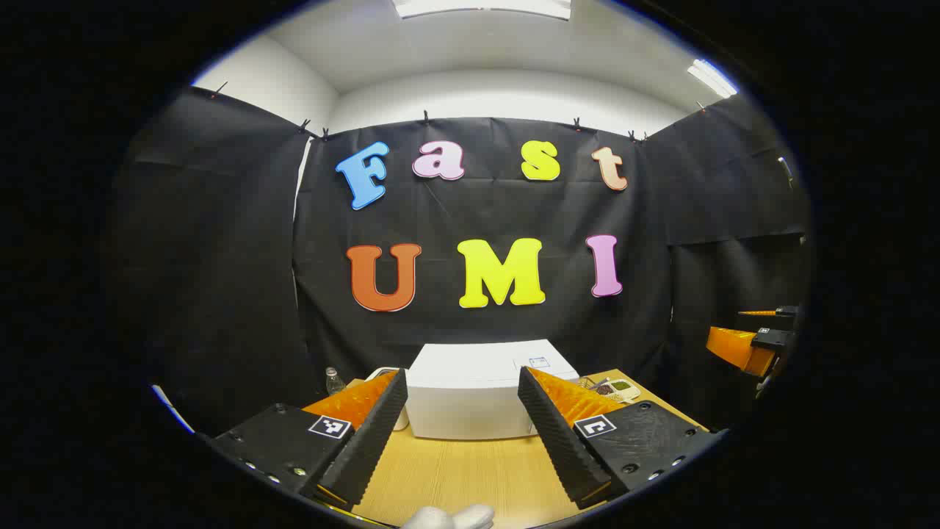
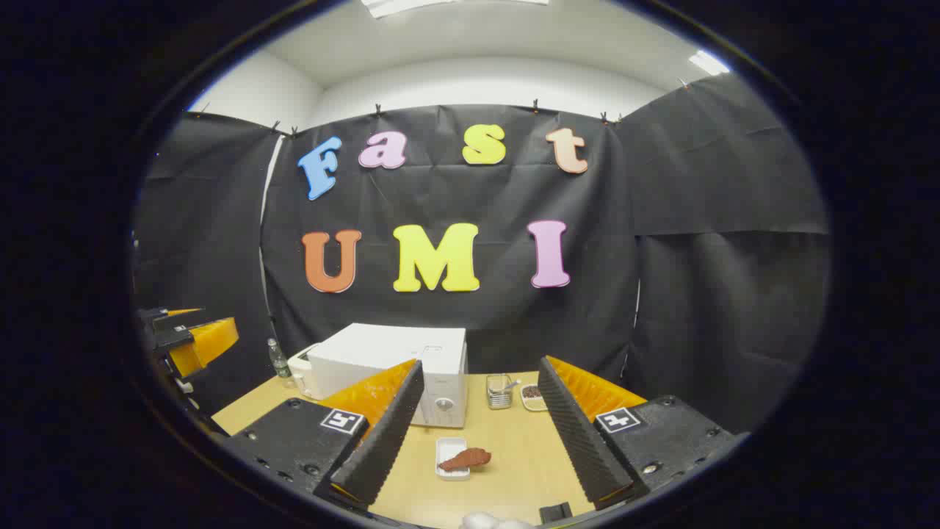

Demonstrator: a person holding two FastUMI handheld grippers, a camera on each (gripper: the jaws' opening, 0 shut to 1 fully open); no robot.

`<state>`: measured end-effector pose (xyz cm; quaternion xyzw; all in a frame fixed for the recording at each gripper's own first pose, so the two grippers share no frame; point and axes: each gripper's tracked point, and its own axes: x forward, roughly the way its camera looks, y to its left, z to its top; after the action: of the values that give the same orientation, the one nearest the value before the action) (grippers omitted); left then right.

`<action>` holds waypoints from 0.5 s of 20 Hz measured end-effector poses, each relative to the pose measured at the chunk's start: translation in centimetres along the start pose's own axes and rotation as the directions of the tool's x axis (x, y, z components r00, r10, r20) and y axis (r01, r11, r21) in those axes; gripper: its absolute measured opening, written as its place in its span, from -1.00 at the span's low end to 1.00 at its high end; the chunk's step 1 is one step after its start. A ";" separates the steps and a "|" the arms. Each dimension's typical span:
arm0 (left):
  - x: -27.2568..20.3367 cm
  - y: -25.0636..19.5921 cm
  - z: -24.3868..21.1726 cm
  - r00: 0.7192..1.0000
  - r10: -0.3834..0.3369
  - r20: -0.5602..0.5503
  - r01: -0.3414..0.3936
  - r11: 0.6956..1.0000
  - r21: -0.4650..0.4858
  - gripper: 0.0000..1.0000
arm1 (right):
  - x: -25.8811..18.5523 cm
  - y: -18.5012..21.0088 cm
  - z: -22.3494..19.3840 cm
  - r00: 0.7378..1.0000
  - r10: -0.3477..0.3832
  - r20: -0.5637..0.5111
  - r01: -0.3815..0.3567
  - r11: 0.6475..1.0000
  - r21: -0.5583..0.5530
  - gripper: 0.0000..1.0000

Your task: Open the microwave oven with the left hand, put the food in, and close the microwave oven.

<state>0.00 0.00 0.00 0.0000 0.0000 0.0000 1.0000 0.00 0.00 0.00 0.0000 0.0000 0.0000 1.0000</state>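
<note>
A white microwave (image 1: pixel 470 400) stands on the wooden table (image 1: pixel 470 477), door shut as far as I can tell; in the right gripper view the microwave (image 2: pixel 389 360) shows a round knob at its front right. The food (image 2: pixel 465 458), a reddish-brown piece, lies on a small white dish (image 2: pixel 449 447) in front of it. My left gripper (image 1: pixel 463 372) hovers open before the microwave, holding nothing. My right gripper (image 2: pixel 481 364) is open and empty above the dish. Each gripper appears in the other's view, the right gripper (image 1: pixel 743 347) and the left gripper (image 2: pixel 197 339), both in the air.
A small bottle (image 2: pixel 277 358) and a white appliance (image 2: pixel 299 365) stand left of the microwave. A wire holder (image 2: pixel 499 391) and a small dish (image 2: pixel 532 397) sit to its right; in the left gripper view a snack tray (image 1: pixel 614 388) lies there. Black cloth walls surround the table.
</note>
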 end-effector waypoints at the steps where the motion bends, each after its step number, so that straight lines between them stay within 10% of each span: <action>1: 0.0 0.2 0.0 1.000 0.004 0.003 -0.004 1.000 0.000 0.89 | 0.2 0.1 0.1 1.000 0.002 0.001 -0.002 1.000 0.000 0.99; 10: -0.1 1.2 0.2 1.000 0.029 0.002 -0.029 1.000 0.001 0.89 | 0.6 1.1 0.1 1.000 0.024 0.002 -0.024 1.000 0.001 0.82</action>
<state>-0.13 1.20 0.16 0.0006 -0.0010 0.0145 0.9999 0.60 1.08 0.09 0.0004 -0.0010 0.0118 0.9999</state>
